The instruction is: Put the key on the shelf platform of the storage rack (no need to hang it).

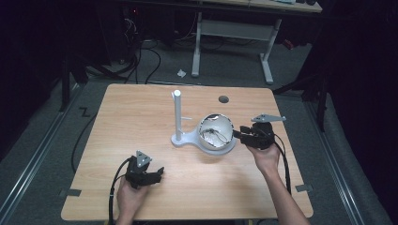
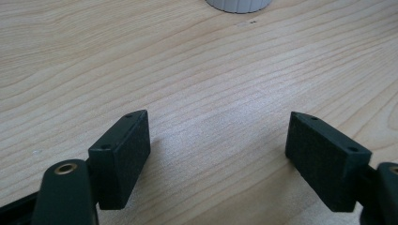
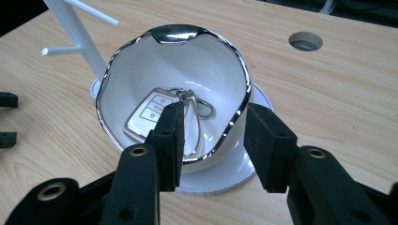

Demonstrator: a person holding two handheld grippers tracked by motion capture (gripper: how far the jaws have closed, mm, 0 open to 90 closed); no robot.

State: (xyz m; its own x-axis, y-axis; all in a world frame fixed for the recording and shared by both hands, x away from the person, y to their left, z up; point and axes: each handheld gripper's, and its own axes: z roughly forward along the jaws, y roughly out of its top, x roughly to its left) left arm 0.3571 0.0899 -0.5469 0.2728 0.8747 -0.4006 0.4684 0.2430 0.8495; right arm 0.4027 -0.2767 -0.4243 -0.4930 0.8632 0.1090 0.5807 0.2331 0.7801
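Room's dim, dark round the edges; overhead light hits the table (image 1: 141, 117). Glare on the bowl's chrome rim (image 3: 176, 33), soft shadows under jaws, pics fairly sharp.

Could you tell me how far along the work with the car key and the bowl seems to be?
Done: the car key lies inside the white bowl. In hand: the right gripper straddles the bowl's near rim, one jaw inside, one outside, not pressing. Left: closing on the rim, perhaps; the left gripper sits open and apart.
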